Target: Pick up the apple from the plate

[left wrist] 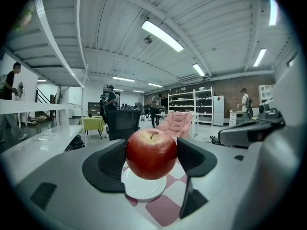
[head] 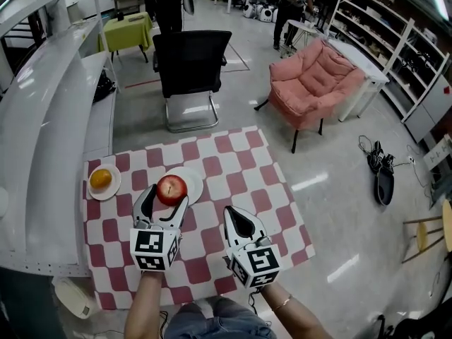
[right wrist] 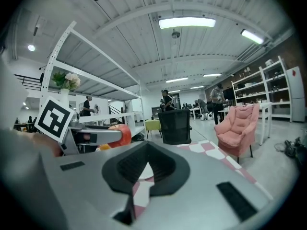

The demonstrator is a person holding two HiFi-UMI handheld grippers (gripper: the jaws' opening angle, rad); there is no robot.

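A red apple (head: 171,188) (left wrist: 151,153) sits between the jaws of my left gripper (head: 167,198) (left wrist: 151,161), which is shut on it. In the left gripper view the apple hangs a little above the white plate (left wrist: 144,187) (head: 193,178), which lies on the red-and-white checked cloth. My right gripper (head: 237,218) (right wrist: 145,166) is to the right of the left one, above the cloth, with its jaws shut and nothing in them. In the right gripper view the apple (right wrist: 123,134) shows at the left beyond the left gripper (right wrist: 91,137).
A small plate with an orange (head: 101,179) lies at the checked table's (head: 240,171) left edge. A white shelf unit (head: 35,147) runs along the left. A black chair (head: 189,66) and a pink armchair (head: 314,83) stand beyond the table.
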